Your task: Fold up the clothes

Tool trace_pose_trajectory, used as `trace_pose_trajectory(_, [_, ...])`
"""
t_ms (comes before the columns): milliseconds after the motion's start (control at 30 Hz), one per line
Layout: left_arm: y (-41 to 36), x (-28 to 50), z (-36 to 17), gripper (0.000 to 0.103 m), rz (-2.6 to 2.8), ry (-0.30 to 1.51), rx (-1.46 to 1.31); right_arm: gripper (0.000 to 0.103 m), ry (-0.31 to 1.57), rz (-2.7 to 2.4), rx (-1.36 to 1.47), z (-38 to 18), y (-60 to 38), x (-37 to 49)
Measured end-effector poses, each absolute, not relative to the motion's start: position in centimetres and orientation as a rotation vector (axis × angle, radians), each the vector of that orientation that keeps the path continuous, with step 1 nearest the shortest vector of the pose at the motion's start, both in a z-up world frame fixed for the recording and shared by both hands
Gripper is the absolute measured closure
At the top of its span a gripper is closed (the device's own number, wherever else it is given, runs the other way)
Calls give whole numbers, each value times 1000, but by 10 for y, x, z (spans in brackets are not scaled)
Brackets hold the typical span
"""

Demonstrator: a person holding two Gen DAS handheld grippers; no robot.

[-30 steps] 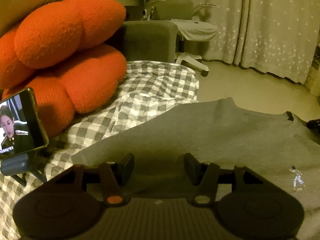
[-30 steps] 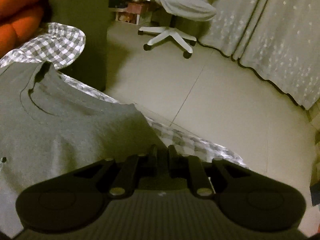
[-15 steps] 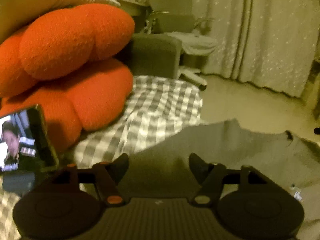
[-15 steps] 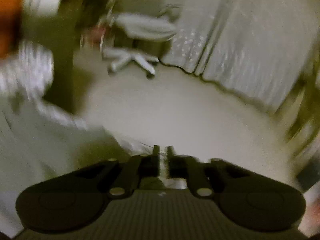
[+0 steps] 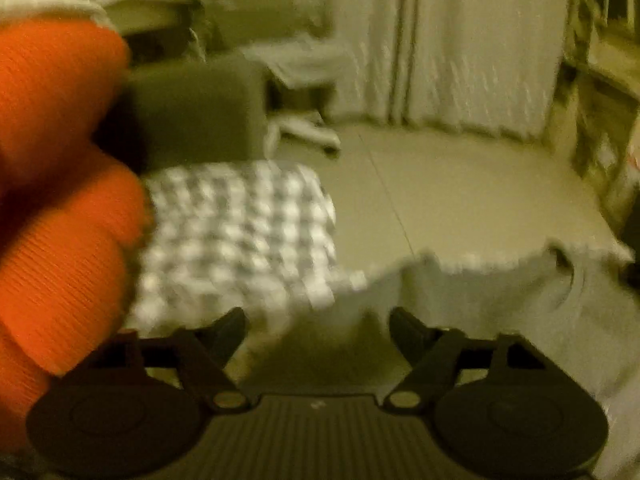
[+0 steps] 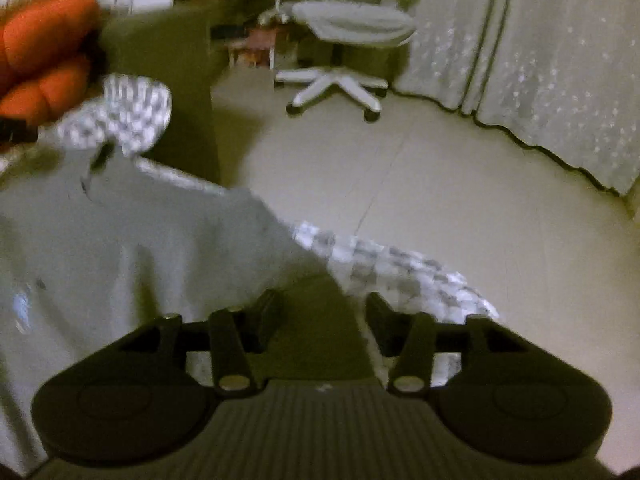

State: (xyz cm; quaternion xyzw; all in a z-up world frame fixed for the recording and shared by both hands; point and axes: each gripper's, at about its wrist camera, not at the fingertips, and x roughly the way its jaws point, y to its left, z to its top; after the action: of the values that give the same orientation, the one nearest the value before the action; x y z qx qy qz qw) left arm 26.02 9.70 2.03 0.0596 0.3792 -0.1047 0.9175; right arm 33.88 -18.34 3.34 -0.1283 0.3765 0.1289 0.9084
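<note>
**Both tools over the grey T-shirt**

My left tool point(image 5: 318, 322) has its jaws apart and closing, over the blurred edge of the grey T-shirt point(image 5: 500, 300), gripping nothing. My right tool point(image 6: 322, 314) is also apart and closing, the shirt's corner lying between its pads unpinched. The shirt lies spread on the checked blanket point(image 5: 240, 232). Orange cushions point(image 5: 60, 200) sit left; an office chair point(image 6: 340, 32) stands by the curtains point(image 6: 560, 60).

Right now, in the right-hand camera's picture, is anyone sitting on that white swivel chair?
No, the white swivel chair stands unoccupied on the floor near the curtain.
</note>
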Motion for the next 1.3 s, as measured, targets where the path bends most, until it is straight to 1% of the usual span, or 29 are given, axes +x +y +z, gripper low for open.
trace_pose_trajectory(33, [92,260,14,60,-227,783,156,94,766,256,-322,31,-176,338])
trace_pose_trajectory(67, [90,257,13,78,-236,758,169,98,754,243,-384,29,-169,337])
trace_pose_trajectory(100, [88,256,13,86,-236,745,174,99,742,229,-445,27,-161,337])
trace_pose_trajectory(133, [87,257,15,97,-228,745,170,100,728,210,-470,26,-161,337])
trace_pose_trajectory(233, [85,261,22,99,-196,725,153,101,679,129,-516,25,-165,340])
trace_pose_trajectory(367, [83,264,33,99,-166,662,137,101,600,26,-573,32,-167,342])
trace_pose_trajectory(533, [71,274,23,98,-129,641,205,101,531,-45,-605,42,-163,351])
trace_pose_trajectory(600, [67,277,14,97,-115,657,253,101,560,-39,-622,32,-160,359])
trace_pose_trajectory(633, [66,276,11,92,-103,655,258,101,595,-28,-635,21,-159,364])
trace_pose_trajectory(700, [73,265,19,90,-74,627,229,101,630,-53,-632,6,-156,365])
trace_pose_trajectory(733, [79,255,28,89,-60,601,200,94,630,-87,-613,3,-157,364])
trace_pose_trajectory(767, [86,242,38,80,-47,580,178,79,615,-109,-561,7,-160,358])
trace_pose_trajectory(800, [95,228,49,75,-30,564,159,66,594,-117,-478,16,-169,346])
trace_pose_trajectory(833, [104,213,60,69,-16,551,148,45,572,-124,-390,27,-179,333])
trace_pose_trajectory(867, [112,196,71,69,-6,538,142,42,563,-118,-338,36,-185,322])
trace_pose_trajectory(900, [122,174,83,68,3,527,125,42,568,-114,-307,47,-190,309])
trace_pose_trajectory(967, [145,127,99,59,15,543,38,42,578,-108,-234,68,-199,279])
trace_pose_trajectory(1033, [164,79,107,60,-5,607,-42,42,627,-46,-66,85,-208,244])
trace_pose_trajectory(1067, [170,55,109,60,-6,609,-50,42,656,-15,5,91,-208,230])
trace_pose_trajectory(1200, [181,-41,103,60,-43,652,-93,42,683,37,138,107,-203,148])
trace_pose_trajectory(1300, [183,-82,80,60,-58,722,-115,42,719,92,225,108,-194,89])
